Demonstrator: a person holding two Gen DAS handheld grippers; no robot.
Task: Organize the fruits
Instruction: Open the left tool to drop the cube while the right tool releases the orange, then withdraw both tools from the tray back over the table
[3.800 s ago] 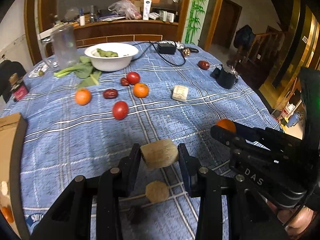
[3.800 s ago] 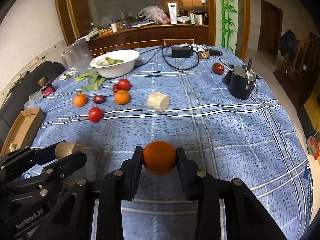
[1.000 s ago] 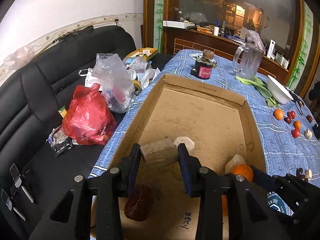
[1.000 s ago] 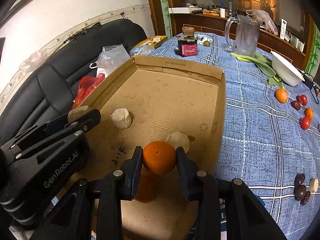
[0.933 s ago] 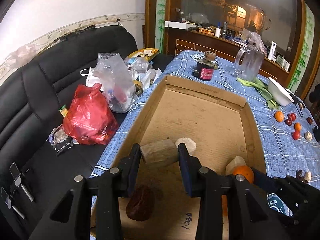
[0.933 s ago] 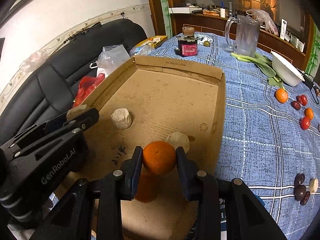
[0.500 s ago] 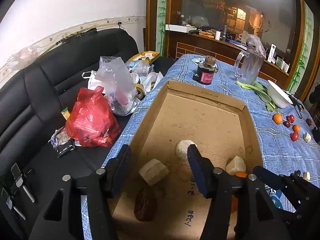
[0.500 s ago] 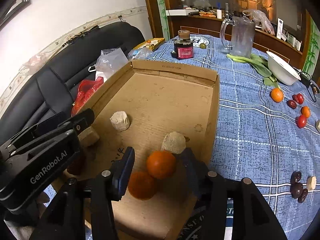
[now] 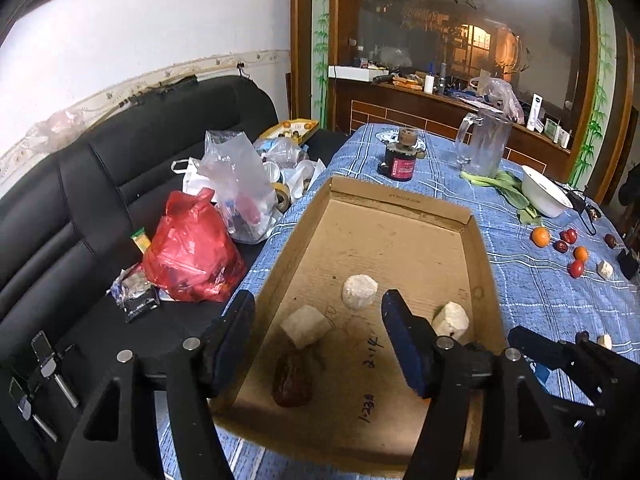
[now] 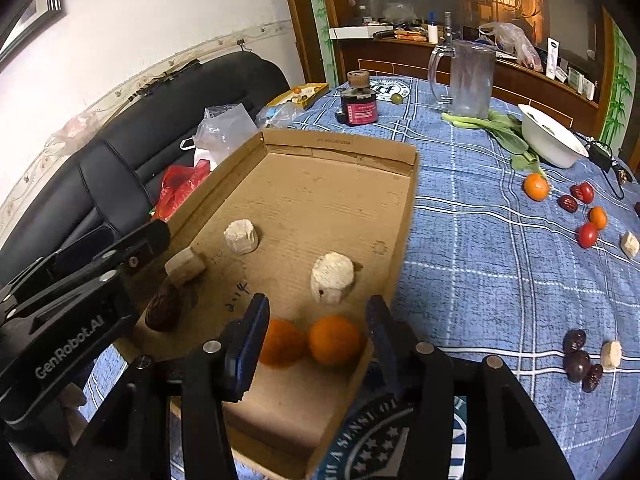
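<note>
left gripper point(image 9: 318, 338): jaws have just been opening, now apart and empty; pale tan cut fruit chunk point(image 9: 306, 326) lies loose below them in the shallow brown cardboard box point(image 9: 478, 240).
right gripper point(image 10: 316, 338): jaws have just spread, gripping nothing; round orange tangerine point(image 10: 334, 340) sits under them in the box corner, touching a second tangerine point(image 10: 280, 344).
step: we judge both drops done, release phase.
next: we need to clear the box and reach the loose fruit on the blue plaid tablecloth point(image 10: 480, 240) to our right.

blue plaid tablecloth point(image 10: 500, 248), orange fruit point(image 10: 334, 340)
</note>
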